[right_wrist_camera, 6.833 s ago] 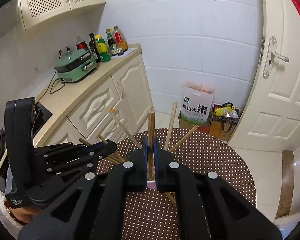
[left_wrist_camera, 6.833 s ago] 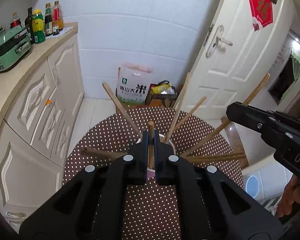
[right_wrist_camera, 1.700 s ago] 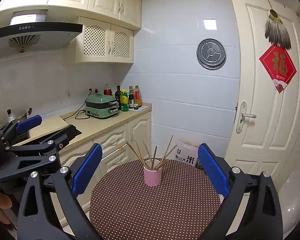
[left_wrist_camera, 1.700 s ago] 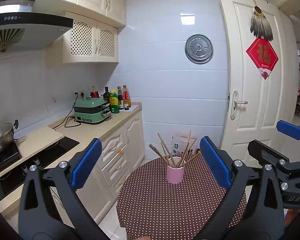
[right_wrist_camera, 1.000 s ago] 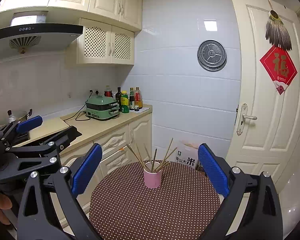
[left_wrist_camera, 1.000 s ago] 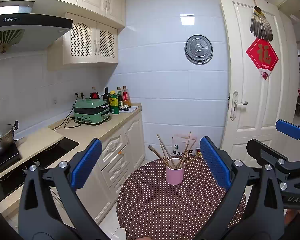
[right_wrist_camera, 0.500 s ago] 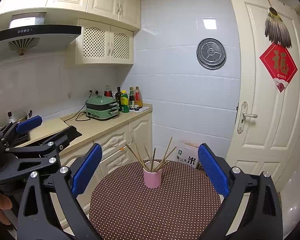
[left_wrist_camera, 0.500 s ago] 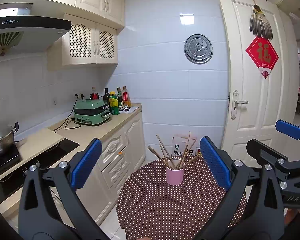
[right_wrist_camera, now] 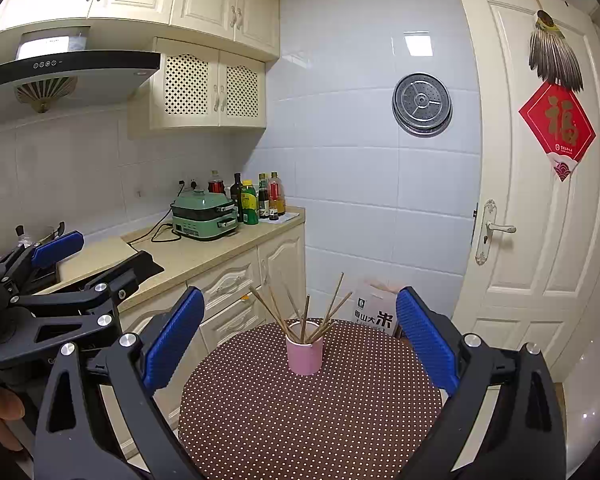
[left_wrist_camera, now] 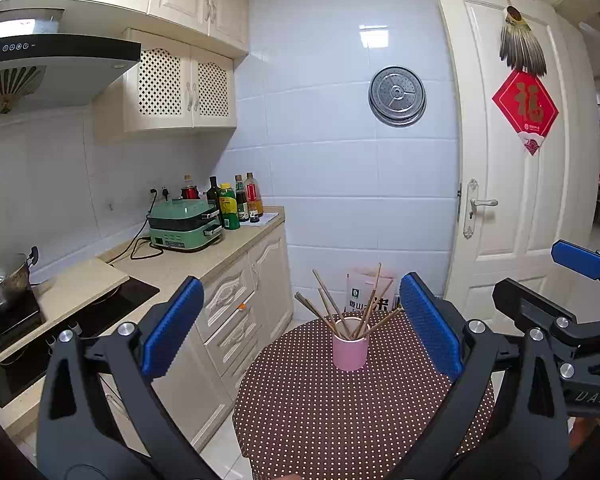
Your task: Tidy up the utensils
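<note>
Several wooden chopsticks (left_wrist_camera: 336, 312) are fanned out in a pink cup (left_wrist_camera: 350, 345) standing on the dotted round tabletop (left_wrist_camera: 320, 412). Both the left gripper (left_wrist_camera: 300, 330) and the right gripper (right_wrist_camera: 298, 340) are held back from the cup, their blue-padded fingers (right_wrist_camera: 172, 340) spread wide and gripping nothing.

We see wooden chopsticks (left_wrist_camera: 332, 308) in a smooth pink cup (left_wrist_camera: 350, 345) on a dotted brown cloth (left_wrist_camera: 340, 408); behind the cup, glossy white wall tiles (left_wrist_camera: 332, 168) and a metal disc (left_wrist_camera: 397, 96).
</note>
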`<action>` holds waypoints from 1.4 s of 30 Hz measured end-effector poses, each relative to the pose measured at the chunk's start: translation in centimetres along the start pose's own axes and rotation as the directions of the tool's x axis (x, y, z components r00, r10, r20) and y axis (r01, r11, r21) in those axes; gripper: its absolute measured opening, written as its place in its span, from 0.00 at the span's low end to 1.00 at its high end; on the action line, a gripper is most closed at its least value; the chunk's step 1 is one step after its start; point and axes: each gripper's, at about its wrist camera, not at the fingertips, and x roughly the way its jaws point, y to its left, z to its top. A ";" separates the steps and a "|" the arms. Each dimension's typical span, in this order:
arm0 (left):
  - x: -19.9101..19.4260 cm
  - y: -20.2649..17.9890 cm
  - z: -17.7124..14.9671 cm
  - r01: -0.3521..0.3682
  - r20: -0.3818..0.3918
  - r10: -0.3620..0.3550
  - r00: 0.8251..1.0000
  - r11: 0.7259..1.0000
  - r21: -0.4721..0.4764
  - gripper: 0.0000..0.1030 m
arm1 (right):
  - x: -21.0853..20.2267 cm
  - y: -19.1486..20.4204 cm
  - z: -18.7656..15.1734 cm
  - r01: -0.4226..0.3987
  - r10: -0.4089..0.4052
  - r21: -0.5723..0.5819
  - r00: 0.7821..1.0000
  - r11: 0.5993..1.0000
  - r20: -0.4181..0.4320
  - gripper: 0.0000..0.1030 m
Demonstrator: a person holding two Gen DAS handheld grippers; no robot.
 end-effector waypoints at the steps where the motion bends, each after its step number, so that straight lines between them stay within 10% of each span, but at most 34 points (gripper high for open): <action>1: 0.0 0.0 0.0 -0.001 0.000 0.001 1.000 1.000 0.000 0.94 | 0.0 0.0 0.0 -0.001 0.001 0.001 1.000 1.000 -0.001 0.90; 42: 0.4 0.3 0.0 -0.007 0.003 0.007 1.000 1.000 0.004 0.94 | 0.5 0.2 0.0 -0.007 0.007 0.004 1.000 1.000 -0.007 0.92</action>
